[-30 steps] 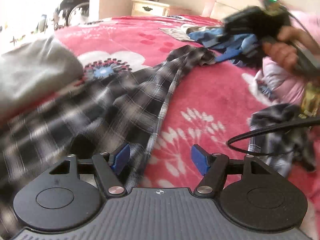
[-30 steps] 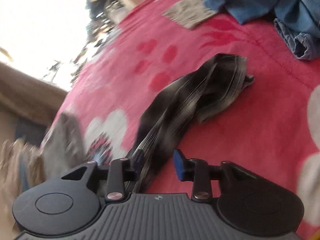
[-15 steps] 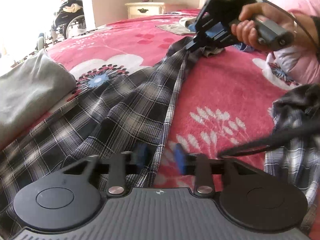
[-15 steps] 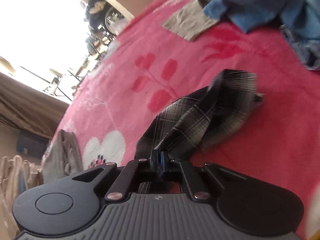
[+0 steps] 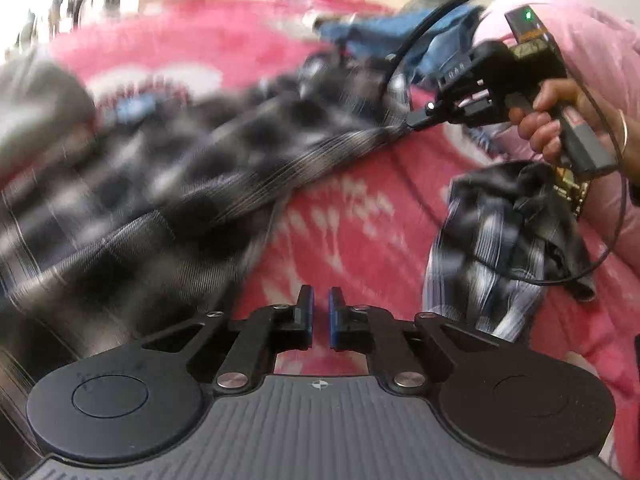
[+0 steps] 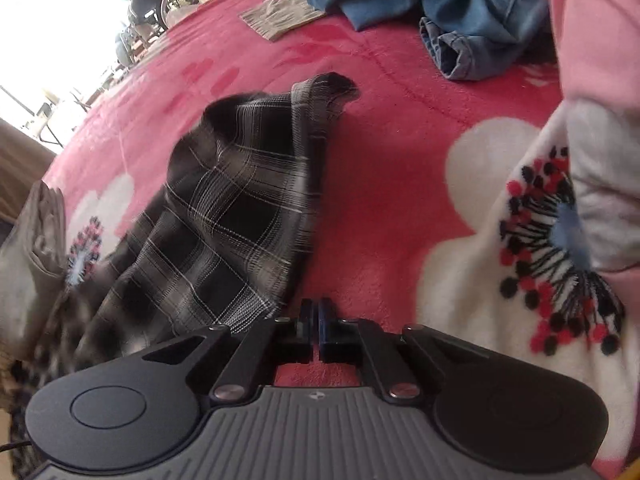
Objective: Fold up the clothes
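A black-and-white plaid shirt (image 5: 168, 184) lies spread over the pink floral blanket (image 5: 360, 232). One bunched edge of it runs taut up to my right gripper (image 5: 412, 122), which a hand (image 5: 540, 124) holds at the upper right. In the right wrist view the shirt (image 6: 224, 216) reaches the left pad of the right gripper (image 6: 318, 314), whose pads are pressed together on its edge. My left gripper (image 5: 320, 316) is closing to a thin slit. Only pink blanket shows between its pads, and the shirt's edge passes just left of them.
Blue jeans (image 6: 460, 8) and a beige cloth (image 6: 280, 18) lie at the far side of the bed. A folded grey garment (image 5: 36, 112) sits at the left. A second dark striped garment (image 5: 500, 232) is heaped at the right under a black cable (image 5: 616, 208).
Both grippers went from open to closed. The right one clamped the shirt's far end and pulled it nearer and rightward, lifting that edge taut. The left view tilted slightly.
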`<action>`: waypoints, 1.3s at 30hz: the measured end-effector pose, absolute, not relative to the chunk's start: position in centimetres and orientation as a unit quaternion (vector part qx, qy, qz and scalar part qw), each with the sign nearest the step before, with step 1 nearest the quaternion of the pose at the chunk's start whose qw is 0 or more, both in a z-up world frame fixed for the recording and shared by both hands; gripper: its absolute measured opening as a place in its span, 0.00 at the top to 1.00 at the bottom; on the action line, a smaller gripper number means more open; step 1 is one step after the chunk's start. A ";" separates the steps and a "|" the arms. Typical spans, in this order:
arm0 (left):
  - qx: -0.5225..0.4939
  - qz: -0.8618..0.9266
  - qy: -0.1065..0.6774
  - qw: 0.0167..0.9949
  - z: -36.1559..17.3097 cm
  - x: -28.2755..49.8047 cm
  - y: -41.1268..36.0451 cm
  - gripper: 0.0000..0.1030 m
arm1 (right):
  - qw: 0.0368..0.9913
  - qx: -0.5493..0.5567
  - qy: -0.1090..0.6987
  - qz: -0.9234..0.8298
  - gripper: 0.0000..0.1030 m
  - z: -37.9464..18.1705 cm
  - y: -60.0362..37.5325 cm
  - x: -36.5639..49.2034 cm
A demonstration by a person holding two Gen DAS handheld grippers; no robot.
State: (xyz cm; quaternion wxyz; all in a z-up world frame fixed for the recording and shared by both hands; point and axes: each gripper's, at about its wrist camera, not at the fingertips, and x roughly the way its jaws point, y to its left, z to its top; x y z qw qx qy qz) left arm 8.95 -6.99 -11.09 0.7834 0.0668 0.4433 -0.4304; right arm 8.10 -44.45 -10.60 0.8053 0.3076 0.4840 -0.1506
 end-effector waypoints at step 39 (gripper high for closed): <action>0.034 -0.267 0.389 0.881 -8.8 16.2 -0.4 0.68 | 0.833 -0.358 0.277 0.317 0.95 -9.1 -18.3 15.1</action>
